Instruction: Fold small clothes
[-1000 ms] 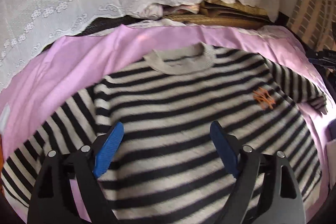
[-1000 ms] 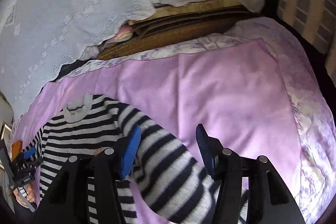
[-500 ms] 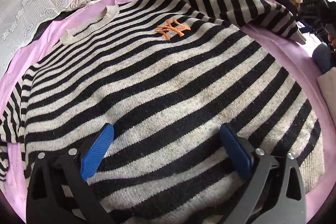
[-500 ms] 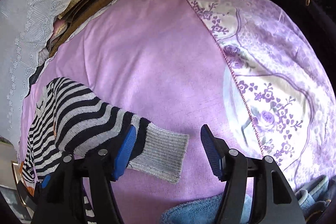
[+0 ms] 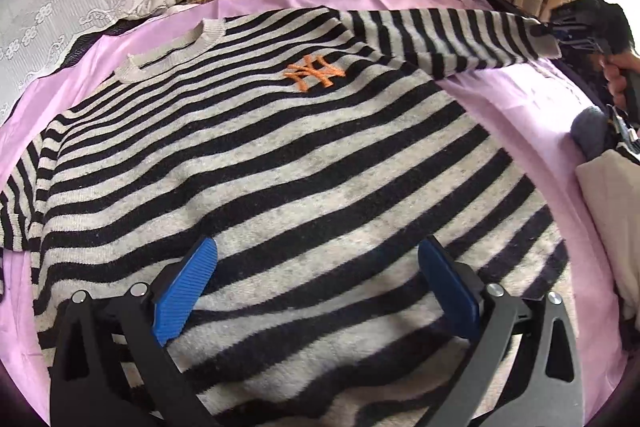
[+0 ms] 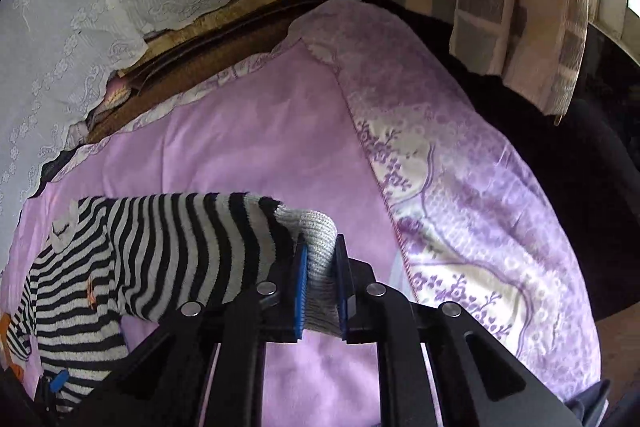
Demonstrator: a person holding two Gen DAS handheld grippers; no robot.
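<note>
On the pink sheet (image 6: 248,155), the right gripper (image 6: 320,255) is closing on the grey cuff (image 6: 316,227) of the striped sweater (image 5: 280,167), while the left gripper (image 5: 316,259) hovers spread wide over its lower body.

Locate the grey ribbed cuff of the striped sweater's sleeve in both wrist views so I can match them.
Left wrist view: the cuff is far upper right, at the end of the sleeve stretched off the pink sheet, pinched by the right gripper.
Right wrist view: the cuff is at centre, with the closing fingers pressed on either side of it.
Shared landmark: the sweater's orange logo.
</note>
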